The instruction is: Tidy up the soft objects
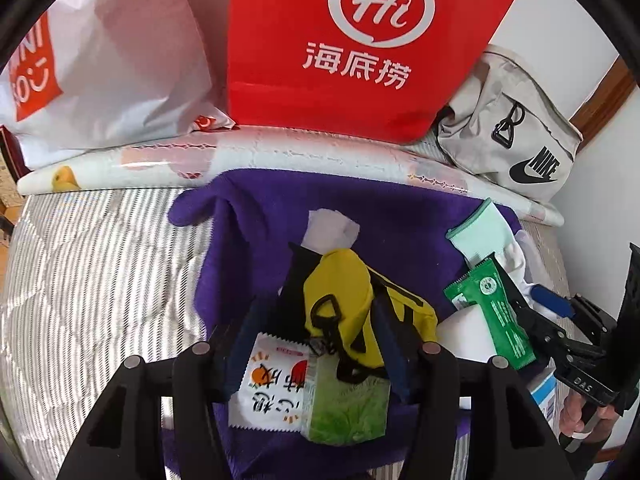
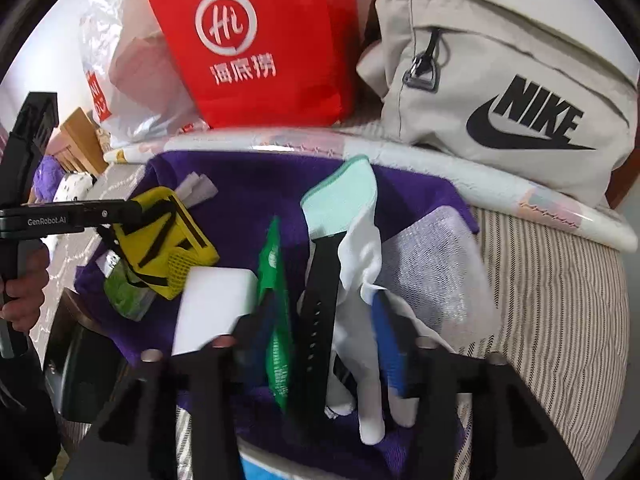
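A purple cloth is spread on the bed with small things on it. My left gripper stands open over a yellow pouch, which lies between its fingers on a white tissue pack and a green pack. My right gripper is open too. Between its fingers lie a green sachet, a black strap and a white glove with a mint cuff. A white block lies just left of it. Neither gripper's pads press on anything.
Along the back stand a red paper bag, a white plastic bag and a beige Nike bag, behind a rolled printed sheet. Striped bedding shows left of the cloth. A hand holds the left gripper's handle.
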Demonstrator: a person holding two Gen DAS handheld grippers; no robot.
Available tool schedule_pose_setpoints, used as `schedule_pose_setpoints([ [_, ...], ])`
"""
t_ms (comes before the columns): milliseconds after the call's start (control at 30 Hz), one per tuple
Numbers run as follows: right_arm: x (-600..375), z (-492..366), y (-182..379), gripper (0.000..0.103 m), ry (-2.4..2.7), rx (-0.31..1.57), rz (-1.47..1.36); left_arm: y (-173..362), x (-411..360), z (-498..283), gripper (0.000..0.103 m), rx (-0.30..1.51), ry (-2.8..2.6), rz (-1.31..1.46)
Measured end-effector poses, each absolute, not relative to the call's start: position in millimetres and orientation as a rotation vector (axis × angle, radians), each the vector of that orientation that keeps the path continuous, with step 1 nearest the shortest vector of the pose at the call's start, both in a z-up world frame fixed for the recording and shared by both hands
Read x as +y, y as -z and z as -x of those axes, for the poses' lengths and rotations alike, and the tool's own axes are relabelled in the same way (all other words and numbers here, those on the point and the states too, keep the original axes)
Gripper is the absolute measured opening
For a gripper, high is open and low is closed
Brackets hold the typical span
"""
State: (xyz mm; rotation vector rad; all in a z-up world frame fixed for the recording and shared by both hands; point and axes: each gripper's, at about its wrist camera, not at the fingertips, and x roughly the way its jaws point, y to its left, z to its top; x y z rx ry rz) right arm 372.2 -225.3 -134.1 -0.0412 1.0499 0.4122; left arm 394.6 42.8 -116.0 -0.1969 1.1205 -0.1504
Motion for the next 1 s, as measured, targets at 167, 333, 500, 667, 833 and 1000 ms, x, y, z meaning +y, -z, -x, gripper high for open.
schedule_pose_setpoints([
  [167,-227,-361,119,0.058,-0.385,1.016,0.066,100,48,-379,0.055,1.087,0.132,0.174],
  [333,-228,-344,101,0.058,-0.342,0.988,0.075,81,43,-353,0.055,1.042,0.114,0.112],
  [500,-227,-319,82,0.058,-0.336,0.953,0.062,60,37,-315,0.055,0.994,0.094,0.06],
  [667,-227,-283,59,0.069,-0.3,0.903,0.063,40,29,-276,0.059,0.967,0.118,0.069],
  [833,-227,-243,38,0.082,-0.28,0.871,0.034,22,19,-228,0.075,0.903,0.11,0.045],
  [1000,-225,-204,25,0.087,-0.256,0.864,0.021,15,9,-188,0.082,0.89,0.134,0.044],
])
